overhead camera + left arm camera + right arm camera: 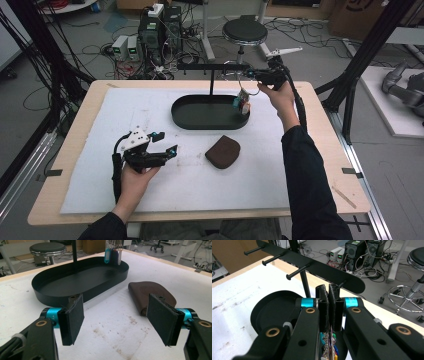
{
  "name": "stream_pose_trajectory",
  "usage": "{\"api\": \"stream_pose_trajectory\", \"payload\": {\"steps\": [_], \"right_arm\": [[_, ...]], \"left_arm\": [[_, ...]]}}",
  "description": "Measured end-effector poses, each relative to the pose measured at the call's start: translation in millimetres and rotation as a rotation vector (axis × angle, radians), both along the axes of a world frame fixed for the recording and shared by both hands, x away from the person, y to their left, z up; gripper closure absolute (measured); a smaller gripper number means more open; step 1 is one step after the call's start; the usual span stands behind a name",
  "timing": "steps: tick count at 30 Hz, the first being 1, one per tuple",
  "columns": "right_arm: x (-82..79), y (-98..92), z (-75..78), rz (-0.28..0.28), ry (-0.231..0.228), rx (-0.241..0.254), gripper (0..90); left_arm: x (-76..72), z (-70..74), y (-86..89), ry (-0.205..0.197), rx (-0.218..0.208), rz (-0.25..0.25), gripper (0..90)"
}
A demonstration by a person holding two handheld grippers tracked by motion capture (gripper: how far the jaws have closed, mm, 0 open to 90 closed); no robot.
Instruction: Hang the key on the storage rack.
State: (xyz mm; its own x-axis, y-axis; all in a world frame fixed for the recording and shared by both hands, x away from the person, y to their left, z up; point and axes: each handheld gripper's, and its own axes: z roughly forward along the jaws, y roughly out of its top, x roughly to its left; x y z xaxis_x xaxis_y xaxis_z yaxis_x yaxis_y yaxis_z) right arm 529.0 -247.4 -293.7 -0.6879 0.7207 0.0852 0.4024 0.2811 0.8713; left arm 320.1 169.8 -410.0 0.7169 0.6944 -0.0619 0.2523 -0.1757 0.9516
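Keys (243,101) are held in the closed right gripper (257,75) beside the rack (212,66); hanging on a peg seems next. Left gripper (165,143) rests wide open, empty.

Soft, even overhead light is falling across the white surface (100,185), leaving only faint shadows under the black tray (210,124). The high view is looking dim and slightly soft, its corners darkening. In the left gripper view the tray's inner floor (100,275) is catching a dull sheen. Nearby fingers (323,307) are blurring slightly.
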Motion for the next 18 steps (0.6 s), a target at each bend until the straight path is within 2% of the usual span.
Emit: {"api": "stream_pose_trajectory", "payload": {"steps": [18], "right_arm": [[4.2, -1.9, -4.6, 0.006, 0.005, 0.023, 87.1]], "left_arm": [[-0.6, -0.6, 1.3, 0.001, 0.003, -0.002, 30.3]]}}
